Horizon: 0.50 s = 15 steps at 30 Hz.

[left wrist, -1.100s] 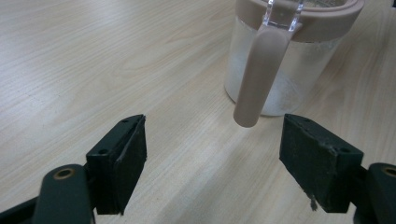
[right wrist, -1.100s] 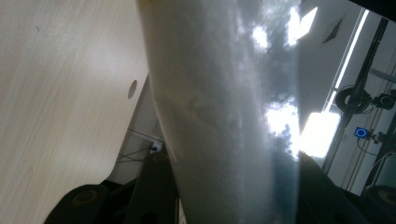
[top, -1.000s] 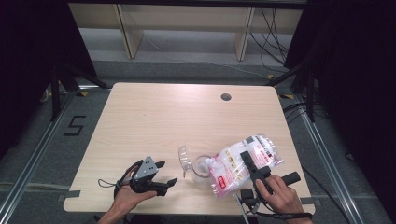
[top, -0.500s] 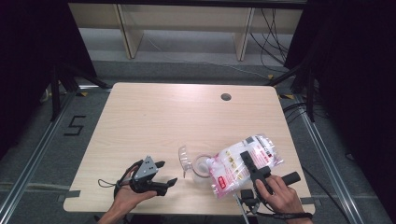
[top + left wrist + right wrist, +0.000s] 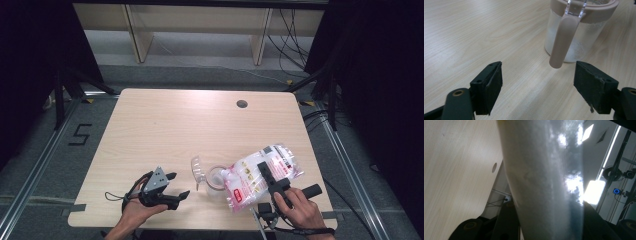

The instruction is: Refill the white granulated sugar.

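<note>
Right gripper [image 5: 267, 176] jaws clamped on a bag [image 5: 260, 176] hiding the jar [image 5: 216, 181] mouth; left gripper [image 5: 176, 186] jaws apart.

The left tool [image 5: 537, 85] has its two black jaws wide apart, with nothing between them. Just ahead stands a clear jar [image 5: 576, 37] with a beige rim on the wooden worktop [image 5: 474, 32]. Its beige handle [image 5: 562, 42] hangs down toward the tool.

jar [image 5: 576, 27] top cut off, bag [image 5: 541, 180] hiding right tongs' jaws
</note>
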### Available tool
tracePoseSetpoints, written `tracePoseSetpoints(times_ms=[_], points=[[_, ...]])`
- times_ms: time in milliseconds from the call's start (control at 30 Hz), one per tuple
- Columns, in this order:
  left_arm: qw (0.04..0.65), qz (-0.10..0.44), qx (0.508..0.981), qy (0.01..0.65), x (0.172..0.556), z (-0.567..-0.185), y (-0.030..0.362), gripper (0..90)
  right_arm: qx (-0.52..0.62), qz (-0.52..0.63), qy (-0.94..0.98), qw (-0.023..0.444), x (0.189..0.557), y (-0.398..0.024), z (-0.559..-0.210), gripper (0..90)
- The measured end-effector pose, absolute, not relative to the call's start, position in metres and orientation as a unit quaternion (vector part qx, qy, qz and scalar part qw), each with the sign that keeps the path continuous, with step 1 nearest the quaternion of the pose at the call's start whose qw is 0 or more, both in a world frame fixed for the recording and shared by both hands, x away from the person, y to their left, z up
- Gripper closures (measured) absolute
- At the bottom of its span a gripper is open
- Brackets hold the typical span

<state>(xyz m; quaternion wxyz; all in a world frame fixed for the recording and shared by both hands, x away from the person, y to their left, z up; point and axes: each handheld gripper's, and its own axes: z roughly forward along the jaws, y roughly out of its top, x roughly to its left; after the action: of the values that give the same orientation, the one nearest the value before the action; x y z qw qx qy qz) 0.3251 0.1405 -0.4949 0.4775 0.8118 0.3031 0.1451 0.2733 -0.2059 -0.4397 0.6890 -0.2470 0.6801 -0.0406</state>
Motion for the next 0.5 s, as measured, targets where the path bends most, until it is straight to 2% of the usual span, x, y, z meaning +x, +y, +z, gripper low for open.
tracePoseSetpoints(times_ms=[500], points=[[0.478,0.143,0.811,0.305,0.3251,-0.4952,0.1401,22.9,-0.242,-0.042,0.684,0.687,0.2729,-0.2066,-0.4393,70.7]])
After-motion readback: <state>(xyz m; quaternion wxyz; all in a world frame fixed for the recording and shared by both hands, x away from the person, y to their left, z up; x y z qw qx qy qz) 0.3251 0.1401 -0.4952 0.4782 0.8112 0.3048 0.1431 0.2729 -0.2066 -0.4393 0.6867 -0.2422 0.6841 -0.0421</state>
